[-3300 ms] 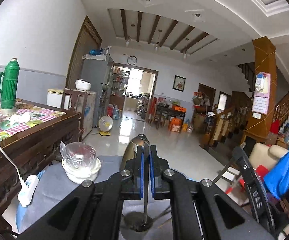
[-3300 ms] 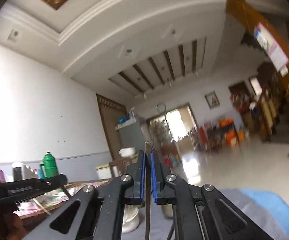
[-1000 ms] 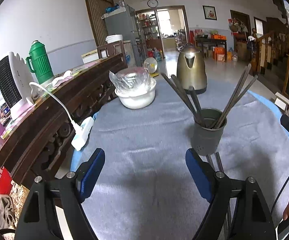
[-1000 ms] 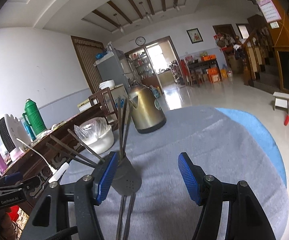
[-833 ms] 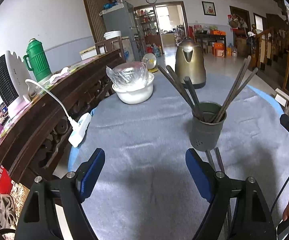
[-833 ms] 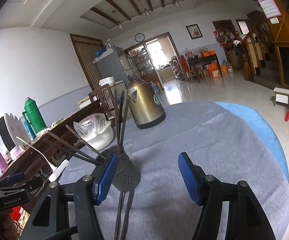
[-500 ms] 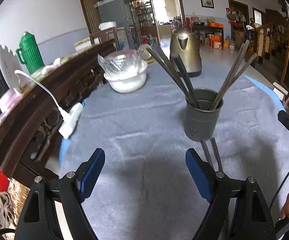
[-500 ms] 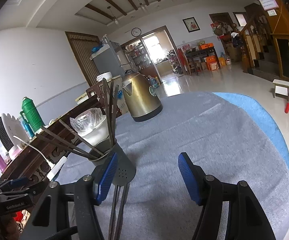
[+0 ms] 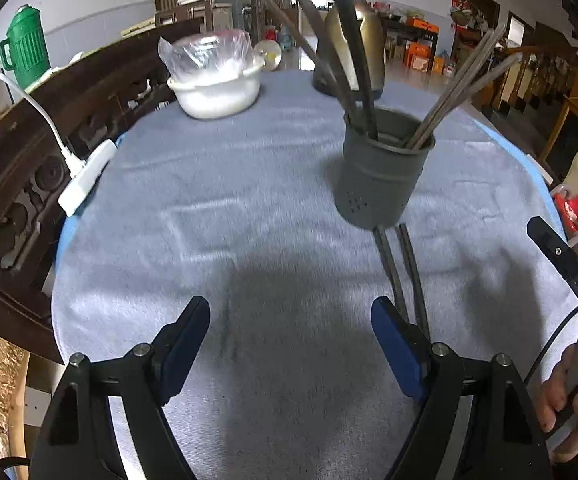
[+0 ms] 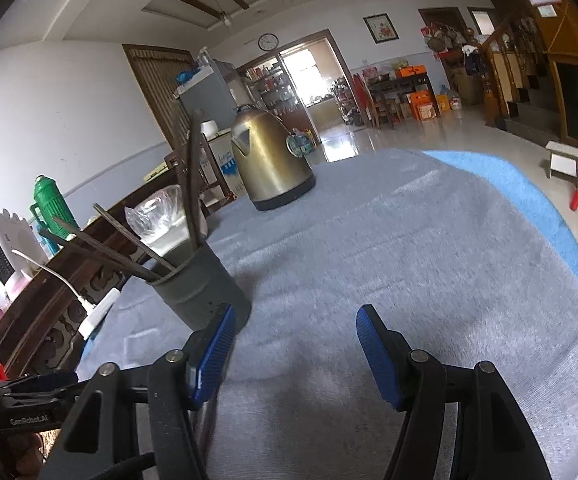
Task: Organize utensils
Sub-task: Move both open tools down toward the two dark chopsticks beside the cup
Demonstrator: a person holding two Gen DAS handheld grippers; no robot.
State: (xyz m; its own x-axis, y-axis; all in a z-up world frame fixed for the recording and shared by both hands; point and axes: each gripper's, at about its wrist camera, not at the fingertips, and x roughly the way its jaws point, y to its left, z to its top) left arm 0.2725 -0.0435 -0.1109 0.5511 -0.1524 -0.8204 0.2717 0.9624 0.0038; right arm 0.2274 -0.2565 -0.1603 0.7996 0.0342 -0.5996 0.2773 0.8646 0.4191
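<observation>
A dark grey utensil holder (image 9: 381, 172) stands on the grey tablecloth with several dark chopsticks leaning out of it. Two more chopsticks (image 9: 403, 272) lie flat on the cloth just in front of it, running toward my left gripper's right finger. My left gripper (image 9: 291, 344) is open and empty, low over the cloth. In the right wrist view the holder (image 10: 201, 292) stands just beyond the left finger of my right gripper (image 10: 293, 344), which is open and empty.
A white bowl covered in plastic (image 9: 217, 84) and a brass kettle (image 10: 271, 164) stand at the back of the round table (image 9: 193, 200). A dark wooden sideboard (image 9: 29, 128) with a white power strip (image 9: 85, 176) borders the left side.
Both grippers, shut on chopsticks 3.3 s ago, stand open and empty. Over the last second both have moved closer to the holder and lower over the cloth.
</observation>
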